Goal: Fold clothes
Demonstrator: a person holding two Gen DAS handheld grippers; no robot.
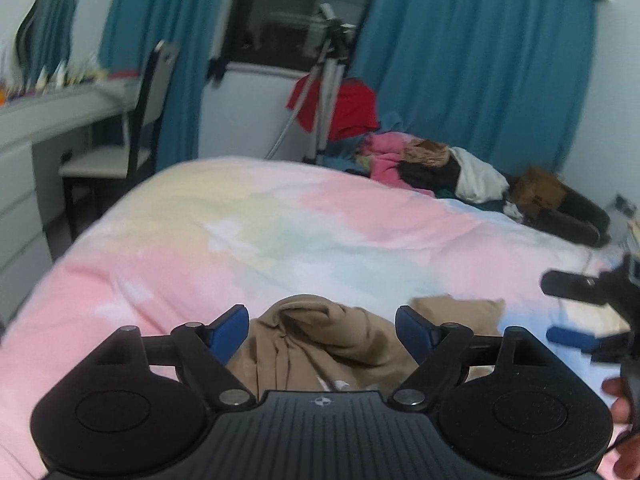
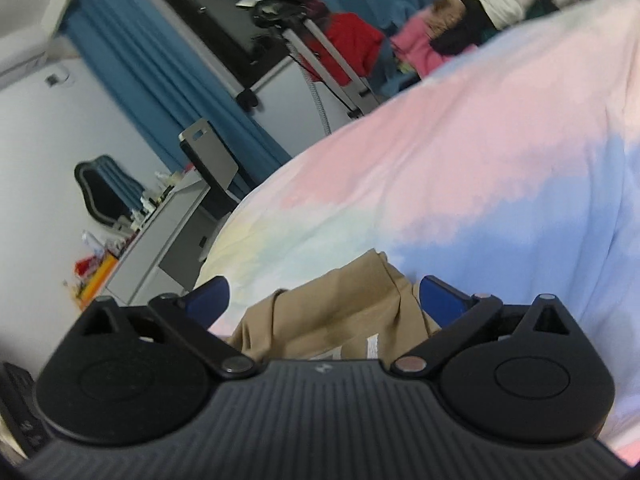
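A crumpled tan garment [image 1: 320,344] lies on the pastel bedspread [image 1: 240,232] near its front edge. My left gripper [image 1: 320,314] stands open over it, its blue pads on either side of a raised fold and clear of the cloth. In the tilted right wrist view, the same tan garment [image 2: 340,304] sits between the wide-open fingers of my right gripper [image 2: 324,282], with white lettering showing low down. The right gripper [image 1: 564,310] also shows at the right edge of the left wrist view, open, with a hand behind it.
A pile of mixed clothes [image 1: 424,164] covers the bed's far right corner. Beyond the bed stand a tripod [image 1: 328,92] with a red garment [image 1: 352,108] behind it, and blue curtains. A chair [image 1: 148,92] and a white desk with drawers [image 1: 24,160] stand left.
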